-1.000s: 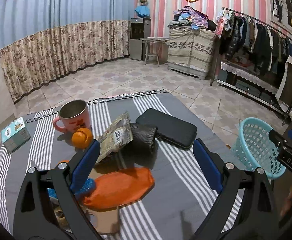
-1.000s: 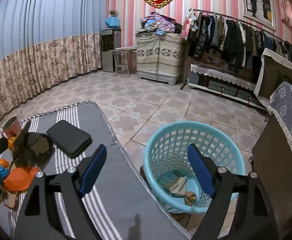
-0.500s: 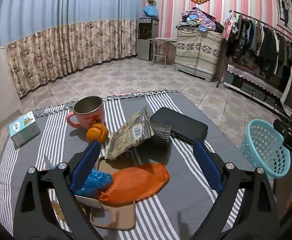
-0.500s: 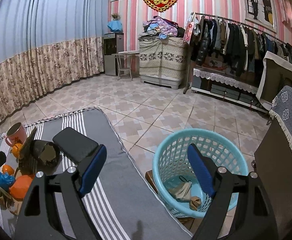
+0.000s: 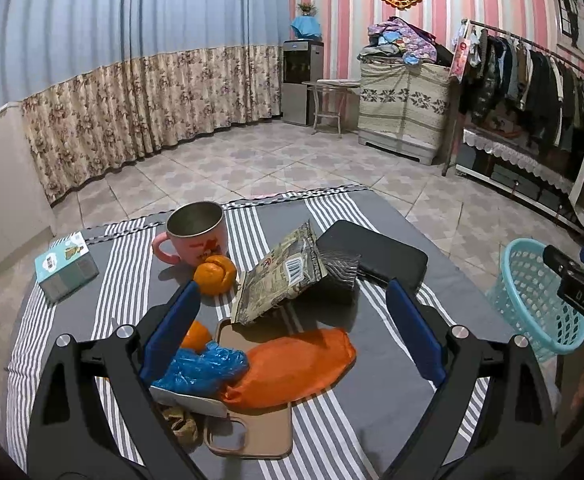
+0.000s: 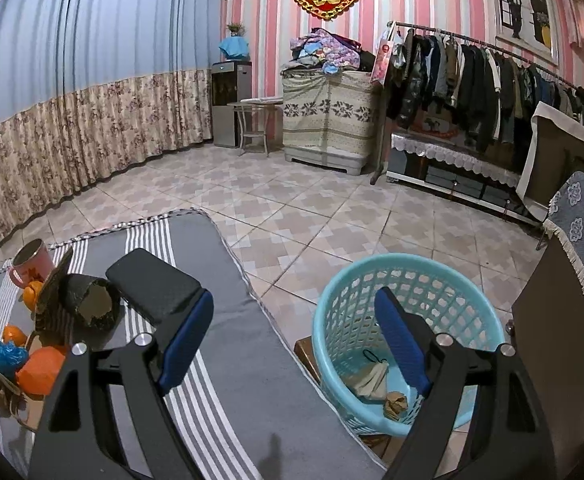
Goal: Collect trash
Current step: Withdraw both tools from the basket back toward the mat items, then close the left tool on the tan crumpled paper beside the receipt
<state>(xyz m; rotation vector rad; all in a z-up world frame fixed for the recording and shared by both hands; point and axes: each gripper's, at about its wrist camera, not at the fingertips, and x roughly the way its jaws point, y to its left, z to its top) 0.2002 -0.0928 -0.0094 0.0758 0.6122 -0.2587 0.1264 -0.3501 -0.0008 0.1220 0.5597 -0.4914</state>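
**Both claws empty, next piece of trash not yet picked**

Nearest the left claw (image 5: 292,332), whose jaws stand wide apart and grip nothing, lies a small heap on the striped counter (image 5: 372,420): a crumpled blue plastic bag (image 5: 201,368) touching an orange wrapper (image 5: 292,364), both lying over a tan phone case (image 5: 251,436), with a brown paper scrap (image 5: 181,424) at the case's near left corner. Just beyond stands a torn snack packet (image 5: 281,276), leaning against a dark rolled wrapper (image 5: 342,270). Farther on are a tangerine (image 5: 214,273) touching a pink mug (image 5: 195,236), a black wallet-like case (image 5: 372,254) behind the packet, and a small teal box (image 5: 65,266) well off to the left.

The right claw (image 6: 294,344) is likewise spread wide and empty; it hangs over the counter's edge, with the turquoise basket (image 6: 372,280) on the floor just beside the counter. A folded paper piece (image 6: 372,376) and a brown crumpled ball (image 6: 396,402) already lie in the basket's bottom.

So the task seems partly done, and the step in hand looks like choosing the next item. The blue bag and orange wrapper sit between the left claw's fingers, so they are the likely target. The next move would call for lowering the left claw, closing on the soft plastic alone without catching the phone case underneath, then carrying it across to the basket.
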